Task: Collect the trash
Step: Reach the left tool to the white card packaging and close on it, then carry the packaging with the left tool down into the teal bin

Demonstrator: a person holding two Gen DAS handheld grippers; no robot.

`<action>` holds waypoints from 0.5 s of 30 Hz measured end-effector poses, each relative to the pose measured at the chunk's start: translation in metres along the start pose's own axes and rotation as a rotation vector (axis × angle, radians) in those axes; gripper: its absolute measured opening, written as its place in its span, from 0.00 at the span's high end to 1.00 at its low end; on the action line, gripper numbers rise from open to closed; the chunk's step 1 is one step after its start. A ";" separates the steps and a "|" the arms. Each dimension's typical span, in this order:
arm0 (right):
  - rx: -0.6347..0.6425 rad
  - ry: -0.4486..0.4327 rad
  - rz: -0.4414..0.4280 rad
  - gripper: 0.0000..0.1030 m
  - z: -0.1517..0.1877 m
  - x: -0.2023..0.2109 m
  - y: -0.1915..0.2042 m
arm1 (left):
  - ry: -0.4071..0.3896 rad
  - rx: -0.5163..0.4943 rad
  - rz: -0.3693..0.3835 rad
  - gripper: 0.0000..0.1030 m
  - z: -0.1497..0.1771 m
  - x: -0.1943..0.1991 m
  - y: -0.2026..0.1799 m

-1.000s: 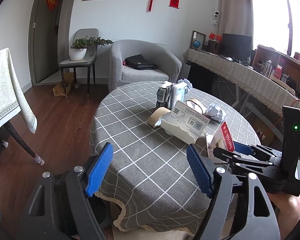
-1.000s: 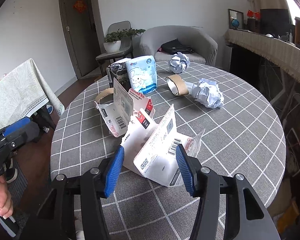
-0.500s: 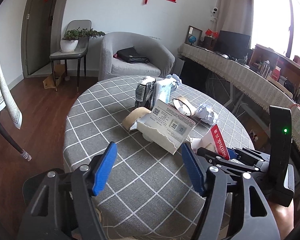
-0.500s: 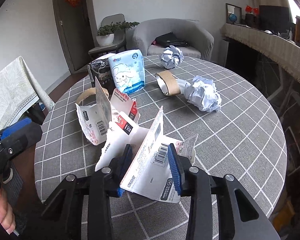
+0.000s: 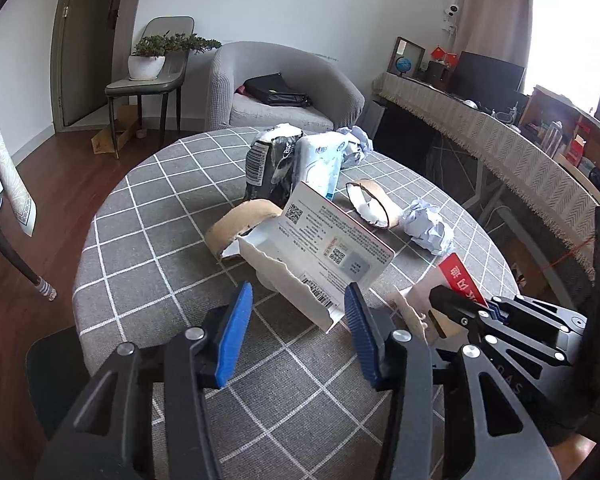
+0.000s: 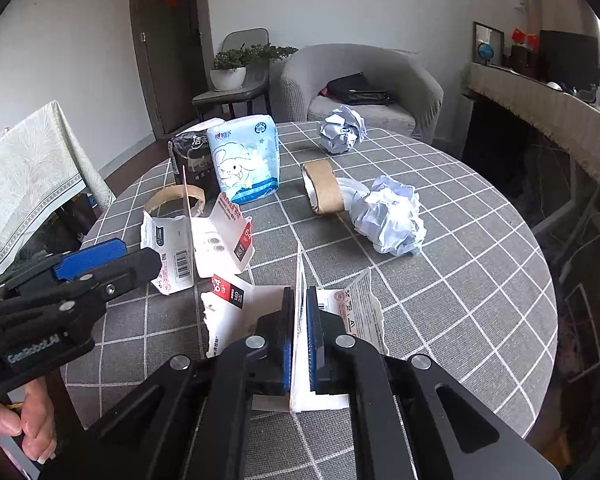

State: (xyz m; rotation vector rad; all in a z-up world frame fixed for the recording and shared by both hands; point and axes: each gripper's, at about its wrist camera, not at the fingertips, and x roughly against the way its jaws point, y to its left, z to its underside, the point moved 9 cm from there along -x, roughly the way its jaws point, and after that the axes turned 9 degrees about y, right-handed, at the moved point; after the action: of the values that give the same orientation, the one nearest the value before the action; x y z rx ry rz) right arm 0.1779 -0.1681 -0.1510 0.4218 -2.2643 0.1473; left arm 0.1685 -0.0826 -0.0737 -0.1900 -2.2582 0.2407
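The right gripper [image 6: 299, 344] pinches a torn white card [image 6: 300, 300] standing on the counter [image 6: 480, 280]. The left gripper [image 5: 296, 320] is wide apart, near another card [image 5: 332, 244]. Paper balls [image 6: 388, 220] and tape rolls [image 6: 324, 194] lie farther back.

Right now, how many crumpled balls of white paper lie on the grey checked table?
2: one crumpled white paper ball at the far edge near the armchair, another mid-table beside the brown cardboard tape roll. Packages may hide others.
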 end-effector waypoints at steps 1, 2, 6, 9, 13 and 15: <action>0.004 -0.004 -0.004 0.96 -0.001 0.002 -0.001 | 0.004 0.008 -0.001 0.58 -0.001 -0.003 0.001; 0.005 -0.005 -0.006 0.97 -0.001 0.003 -0.002 | 0.014 0.014 0.000 0.62 -0.001 -0.006 0.001; 0.018 -0.004 -0.032 0.97 -0.002 0.001 -0.004 | 0.029 0.035 -0.002 0.76 -0.001 -0.012 0.003; 0.032 -0.003 -0.042 0.97 -0.001 0.000 -0.003 | 0.025 0.042 -0.007 0.82 -0.003 -0.014 0.004; 0.025 -0.005 -0.060 0.97 0.000 0.002 -0.007 | 0.021 0.039 -0.016 0.90 -0.004 -0.013 0.005; 0.018 -0.004 -0.067 0.97 0.000 0.003 -0.009 | 0.023 0.042 -0.023 0.95 -0.004 -0.012 0.006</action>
State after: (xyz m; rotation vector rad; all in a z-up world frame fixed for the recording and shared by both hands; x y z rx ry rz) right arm 0.1788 -0.1769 -0.1493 0.5068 -2.2513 0.1331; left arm 0.1795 -0.0789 -0.0816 -0.1445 -2.2298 0.2721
